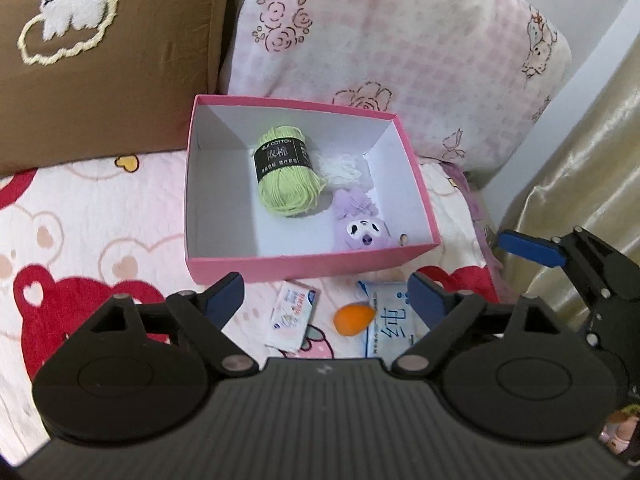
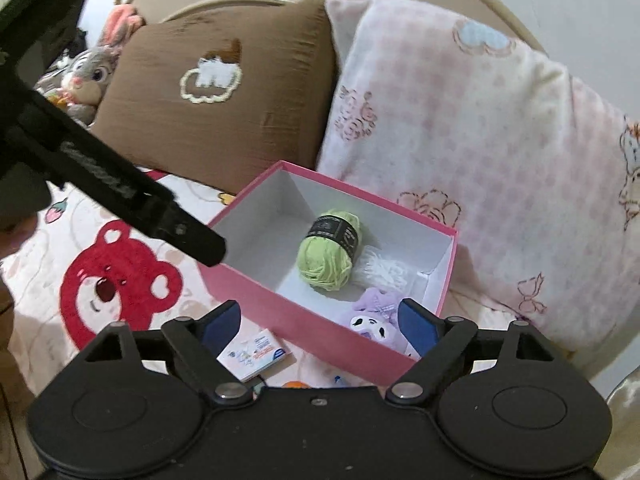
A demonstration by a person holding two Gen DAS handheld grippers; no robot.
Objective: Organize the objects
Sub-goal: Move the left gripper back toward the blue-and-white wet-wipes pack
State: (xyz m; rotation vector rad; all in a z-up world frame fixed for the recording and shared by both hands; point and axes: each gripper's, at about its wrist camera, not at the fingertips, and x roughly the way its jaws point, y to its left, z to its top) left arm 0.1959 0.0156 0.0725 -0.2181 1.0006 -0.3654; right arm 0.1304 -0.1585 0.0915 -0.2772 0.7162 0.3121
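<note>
A pink box (image 1: 304,266) (image 2: 280,308) stands open on the bed. It holds a green yarn ball (image 1: 286,172) (image 2: 330,250), white yarn (image 1: 342,168) (image 2: 384,270) and a purple plush (image 1: 360,226) (image 2: 374,318). In front of the box lie a small tissue pack (image 1: 290,316) (image 2: 256,354), an orange egg-shaped sponge (image 1: 352,320) and a blue-white wipes pack (image 1: 390,320). My left gripper (image 1: 326,300) is open and empty above these loose items. My right gripper (image 2: 320,318) is open and empty over the box's near wall; it also shows in the left wrist view (image 1: 532,248).
A brown pillow (image 1: 100,60) (image 2: 224,92) and a pink floral pillow (image 1: 400,48) (image 2: 480,168) lean behind the box. A grey rabbit plush (image 2: 86,76) sits at the far left. A gold curtain (image 1: 592,160) hangs at the right. The bedsheet (image 1: 80,240) has red bear prints.
</note>
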